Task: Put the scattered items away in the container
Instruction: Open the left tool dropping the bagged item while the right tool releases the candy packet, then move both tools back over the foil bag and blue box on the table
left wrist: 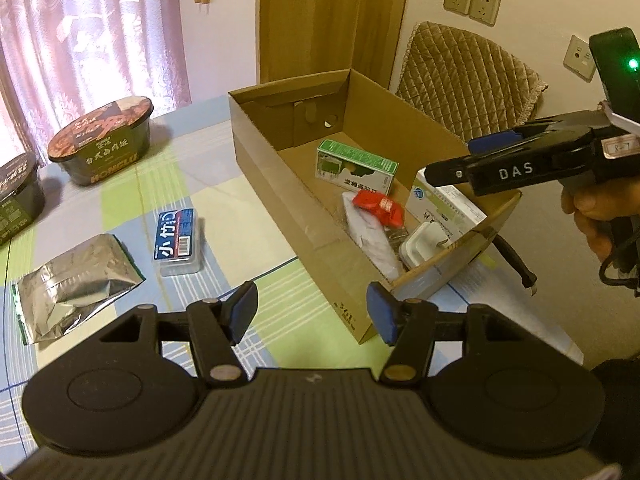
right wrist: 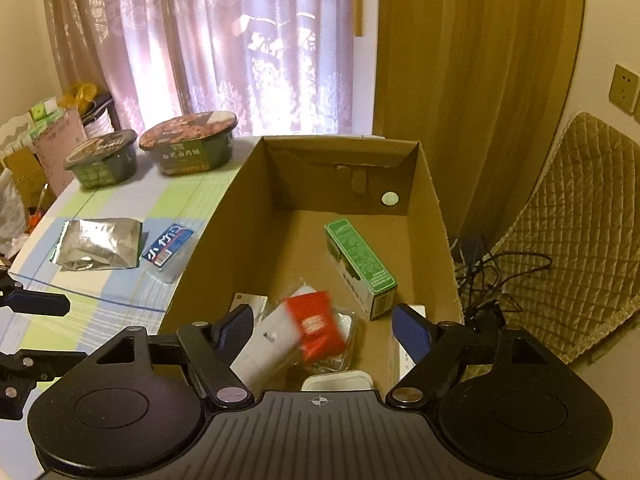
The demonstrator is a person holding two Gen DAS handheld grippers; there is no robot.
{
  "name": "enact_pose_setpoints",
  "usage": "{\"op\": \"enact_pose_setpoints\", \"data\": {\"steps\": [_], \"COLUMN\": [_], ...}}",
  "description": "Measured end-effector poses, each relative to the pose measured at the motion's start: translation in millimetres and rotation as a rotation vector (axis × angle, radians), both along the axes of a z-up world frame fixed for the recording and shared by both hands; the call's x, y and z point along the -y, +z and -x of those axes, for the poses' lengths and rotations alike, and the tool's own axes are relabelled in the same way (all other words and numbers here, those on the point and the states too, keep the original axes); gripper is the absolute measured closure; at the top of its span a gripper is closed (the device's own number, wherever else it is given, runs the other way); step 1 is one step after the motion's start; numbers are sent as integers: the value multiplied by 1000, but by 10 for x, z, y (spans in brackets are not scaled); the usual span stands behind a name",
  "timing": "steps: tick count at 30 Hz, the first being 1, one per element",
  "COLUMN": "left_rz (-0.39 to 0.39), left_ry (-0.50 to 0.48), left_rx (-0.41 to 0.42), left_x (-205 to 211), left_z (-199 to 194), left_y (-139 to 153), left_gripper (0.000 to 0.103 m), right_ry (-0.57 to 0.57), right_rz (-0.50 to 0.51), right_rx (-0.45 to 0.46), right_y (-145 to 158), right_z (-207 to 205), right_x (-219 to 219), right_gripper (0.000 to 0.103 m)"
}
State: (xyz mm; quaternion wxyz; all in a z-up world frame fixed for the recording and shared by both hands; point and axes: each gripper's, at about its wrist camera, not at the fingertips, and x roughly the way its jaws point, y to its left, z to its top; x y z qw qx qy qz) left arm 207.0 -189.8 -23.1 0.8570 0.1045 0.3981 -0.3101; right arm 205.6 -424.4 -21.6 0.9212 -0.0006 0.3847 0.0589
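Note:
The open cardboard box (left wrist: 280,200) holds a green carton (left wrist: 356,166), a red packet (left wrist: 378,208) on a long white pack (left wrist: 372,240), a white plug (left wrist: 420,248) and a white carton (left wrist: 444,204). My right gripper (right wrist: 324,326) hangs open over the box's (right wrist: 224,240) near end, and the red packet (right wrist: 320,328) shows blurred below its fingers. My left gripper (left wrist: 312,312) is open and holds nothing, low over the cloth by the box's near corner. On the table lie a silver foil pouch (left wrist: 76,284) and a blue-labelled clear case (left wrist: 178,240).
Two instant-meal bowls (left wrist: 104,140) (left wrist: 16,200) stand at the table's far left by the curtain. A quilted chair back (left wrist: 464,76) is behind the box. Cables (right wrist: 492,280) lie on the floor to its right. A person's hand (left wrist: 592,216) grips the right tool.

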Motion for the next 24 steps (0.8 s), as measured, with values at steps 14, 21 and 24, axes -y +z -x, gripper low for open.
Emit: {"op": "enact_pose_setpoints", "data": {"steps": [14, 21, 24], "left_rz": [10, 0, -11], "left_ry": [31, 57, 77], "left_rx": [-5, 6, 11], "left_x": [-210, -492, -672], "left_z": [43, 84, 98], "left_y": [28, 25, 23], "left_gripper": [45, 43, 41], "right_ry": [18, 41, 60], "right_rz": [22, 27, 19], "right_rx": [-24, -3, 13], "right_y": [65, 231, 325], "right_z": [58, 84, 97], "right_x": [-133, -329, -490], "right_gripper": [20, 20, 20]}}
